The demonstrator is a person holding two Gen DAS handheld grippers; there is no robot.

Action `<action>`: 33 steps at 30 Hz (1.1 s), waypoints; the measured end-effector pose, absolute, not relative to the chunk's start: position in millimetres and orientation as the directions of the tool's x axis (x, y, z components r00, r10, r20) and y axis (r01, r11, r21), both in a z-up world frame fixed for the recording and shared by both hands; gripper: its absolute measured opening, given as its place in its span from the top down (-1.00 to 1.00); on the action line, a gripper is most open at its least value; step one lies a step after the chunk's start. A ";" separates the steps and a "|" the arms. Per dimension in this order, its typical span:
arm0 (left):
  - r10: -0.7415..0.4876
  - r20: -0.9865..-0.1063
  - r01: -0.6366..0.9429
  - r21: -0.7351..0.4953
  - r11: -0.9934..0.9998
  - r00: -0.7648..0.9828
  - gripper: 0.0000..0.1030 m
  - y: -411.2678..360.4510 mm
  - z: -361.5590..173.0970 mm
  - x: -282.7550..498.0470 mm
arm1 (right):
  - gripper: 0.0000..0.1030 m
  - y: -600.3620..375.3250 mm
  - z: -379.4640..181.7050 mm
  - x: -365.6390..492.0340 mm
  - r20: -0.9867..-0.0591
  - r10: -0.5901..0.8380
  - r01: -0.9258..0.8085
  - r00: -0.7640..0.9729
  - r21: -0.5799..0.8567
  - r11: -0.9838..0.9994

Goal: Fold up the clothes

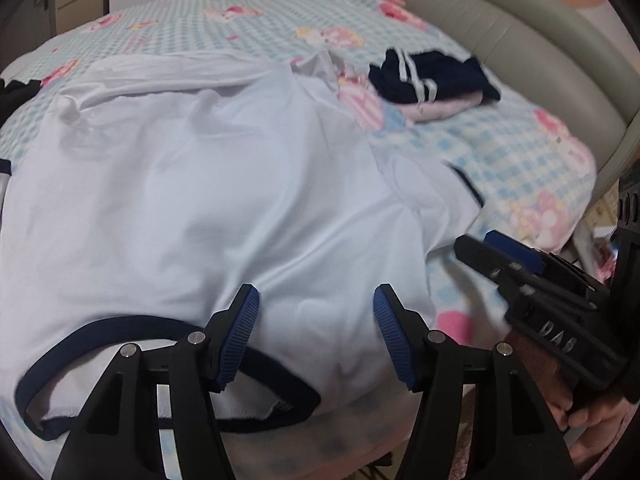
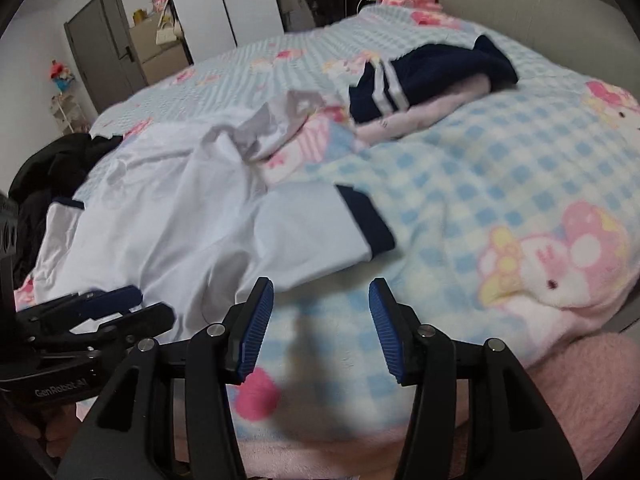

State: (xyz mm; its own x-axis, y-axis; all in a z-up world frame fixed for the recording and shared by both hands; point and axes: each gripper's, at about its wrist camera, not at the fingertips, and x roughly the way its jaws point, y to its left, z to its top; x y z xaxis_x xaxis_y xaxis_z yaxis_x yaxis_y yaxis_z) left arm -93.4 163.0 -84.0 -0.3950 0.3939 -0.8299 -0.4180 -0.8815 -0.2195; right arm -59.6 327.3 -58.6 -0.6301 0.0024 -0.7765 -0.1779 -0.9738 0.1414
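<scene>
A white T-shirt (image 1: 208,184) with navy collar and sleeve trim lies spread on the bed, collar (image 1: 168,364) nearest me. My left gripper (image 1: 316,300) is open, its jaws wide apart just above the shirt's shoulder area beside the collar. My right gripper (image 2: 321,294) is open and empty over the blue checked blanket (image 2: 460,184), just short of the shirt's right sleeve (image 2: 320,228) with its navy cuff. The right gripper also shows at the right edge of the left wrist view (image 1: 492,246). The left gripper shows at the lower left of the right wrist view (image 2: 120,304).
A folded navy garment with white stripes (image 2: 428,76) lies on a pink garment (image 2: 424,116) farther up the bed. A crumpled white cloth (image 2: 280,124) lies beside the shirt. Dark clothes (image 2: 52,172) sit at the bed's left edge. A grey padded headboard (image 1: 552,52) curves along the right.
</scene>
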 end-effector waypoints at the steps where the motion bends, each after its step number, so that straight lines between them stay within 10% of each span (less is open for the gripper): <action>1: 0.386 -0.837 -0.418 -0.214 -0.883 -0.387 -0.21 164.9 -87.6 -93.5 | 0.01 325.8 -69.4 -64.1 -0.805 0.012 -0.181 -0.593 0.119 -0.976; 22: 0.345 -0.866 -0.448 -0.164 -0.879 -0.361 -0.25 185.3 -101.9 -95.6 | -0.01 312.8 -87.0 -74.6 -0.843 0.157 -0.170 -0.515 -0.079 -0.982; 33: 0.470 -0.792 -0.406 -0.311 -0.859 -0.390 -0.26 154.5 -81.3 -90.0 | -0.05 330.3 -53.7 -60.4 -0.742 0.026 -0.175 -0.670 0.125 -0.977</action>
State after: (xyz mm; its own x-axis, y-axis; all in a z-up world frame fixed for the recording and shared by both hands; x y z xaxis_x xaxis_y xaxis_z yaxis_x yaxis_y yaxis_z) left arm -90.0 154.5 -81.3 -0.3898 0.4704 -0.7917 -0.4059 -0.8595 -0.3108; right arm -60.4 330.3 -53.7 -0.6704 0.0256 -0.7415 -0.1751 -0.9766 0.1246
